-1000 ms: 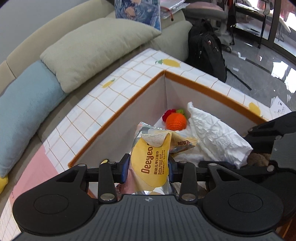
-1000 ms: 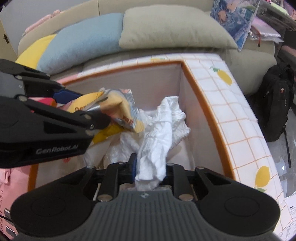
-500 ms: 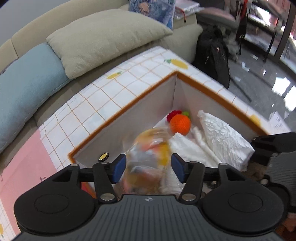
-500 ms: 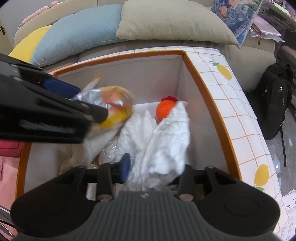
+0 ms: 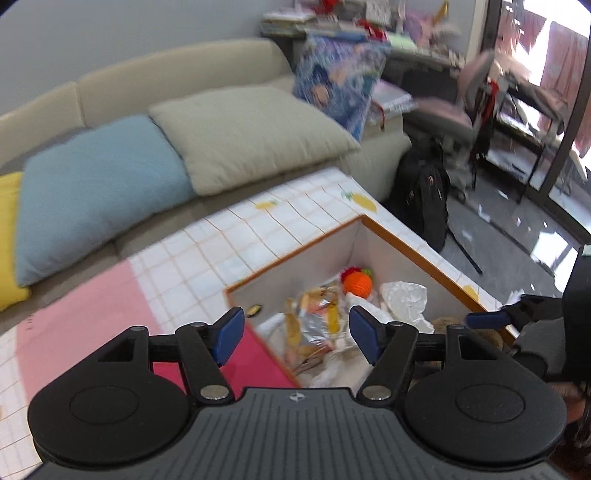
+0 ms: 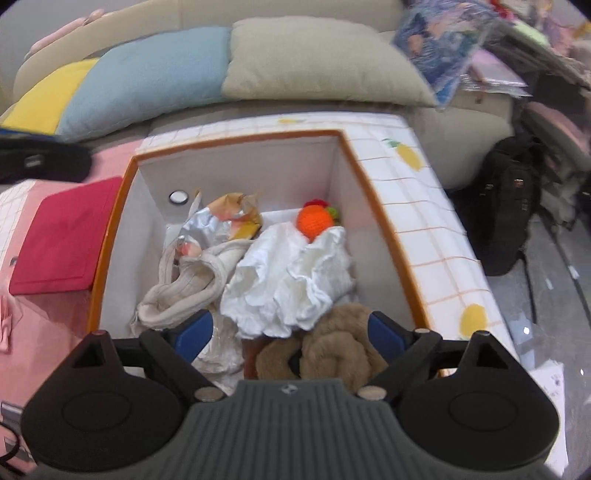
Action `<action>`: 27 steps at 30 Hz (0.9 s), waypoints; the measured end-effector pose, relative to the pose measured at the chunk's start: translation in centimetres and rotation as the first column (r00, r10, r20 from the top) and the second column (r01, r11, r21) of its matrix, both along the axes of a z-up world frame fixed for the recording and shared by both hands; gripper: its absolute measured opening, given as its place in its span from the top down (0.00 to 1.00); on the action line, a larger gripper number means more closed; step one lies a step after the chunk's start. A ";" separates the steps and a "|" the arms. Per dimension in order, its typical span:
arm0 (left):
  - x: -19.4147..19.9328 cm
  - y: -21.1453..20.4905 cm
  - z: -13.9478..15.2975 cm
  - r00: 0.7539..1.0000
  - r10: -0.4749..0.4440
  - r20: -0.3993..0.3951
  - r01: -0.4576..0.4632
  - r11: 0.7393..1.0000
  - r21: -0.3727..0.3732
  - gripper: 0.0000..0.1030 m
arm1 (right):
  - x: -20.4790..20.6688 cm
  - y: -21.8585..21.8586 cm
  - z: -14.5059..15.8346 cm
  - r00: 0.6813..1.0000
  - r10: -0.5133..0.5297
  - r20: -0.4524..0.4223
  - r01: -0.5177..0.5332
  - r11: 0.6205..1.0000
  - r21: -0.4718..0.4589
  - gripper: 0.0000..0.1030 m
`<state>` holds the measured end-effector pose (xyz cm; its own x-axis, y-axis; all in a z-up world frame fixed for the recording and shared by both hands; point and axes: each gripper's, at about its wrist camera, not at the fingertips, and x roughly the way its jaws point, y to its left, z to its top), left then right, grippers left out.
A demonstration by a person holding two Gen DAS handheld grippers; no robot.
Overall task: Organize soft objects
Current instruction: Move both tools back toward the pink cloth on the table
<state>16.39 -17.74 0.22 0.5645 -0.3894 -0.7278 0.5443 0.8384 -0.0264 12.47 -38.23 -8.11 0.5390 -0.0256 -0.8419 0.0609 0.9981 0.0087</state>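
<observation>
Orange-rimmed storage box [image 6: 373, 206] sits in front of the sofa [image 6: 295, 22]. Inside: white crumpled cloth [image 6: 291, 280] centre, brown plush [image 6: 332, 350] at near edge, beige knit [image 6: 184, 284] at left, foil wipes packet [image 6: 218, 221] behind it, orange crochet ball [image 6: 314, 218] at the back. Left hand-held gripper [image 5: 295, 334] spread wide, empty. Right hand-held gripper [image 6: 290, 334] likewise, above box.
</observation>
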 end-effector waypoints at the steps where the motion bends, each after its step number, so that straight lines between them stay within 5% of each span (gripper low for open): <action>1: -0.7 0.8 0.3 1.000 0.012 0.018 -0.012 1.000 -0.005 0.26 | -0.5 0.2 0.4 1.000 -0.022 0.011 0.022 1.000 -0.012 0.11; 9: -5.0 7.5 0.7 0.983 0.155 0.098 -0.152 0.988 -0.038 0.26 | -4.1 3.4 2.1 0.992 -0.046 0.114 0.058 0.993 -0.103 0.05; 14: -7.3 11.3 -0.5 0.957 0.282 0.072 -0.277 0.958 -0.068 0.26 | -6.5 6.0 3.4 0.980 -0.043 0.196 0.051 0.998 -0.035 0.03; 27: -12.2 19.0 -4.5 0.869 0.493 -0.038 -0.494 0.866 -0.077 0.26 | -8.7 16.0 3.4 0.951 0.253 0.177 -0.256 0.967 -0.006 0.03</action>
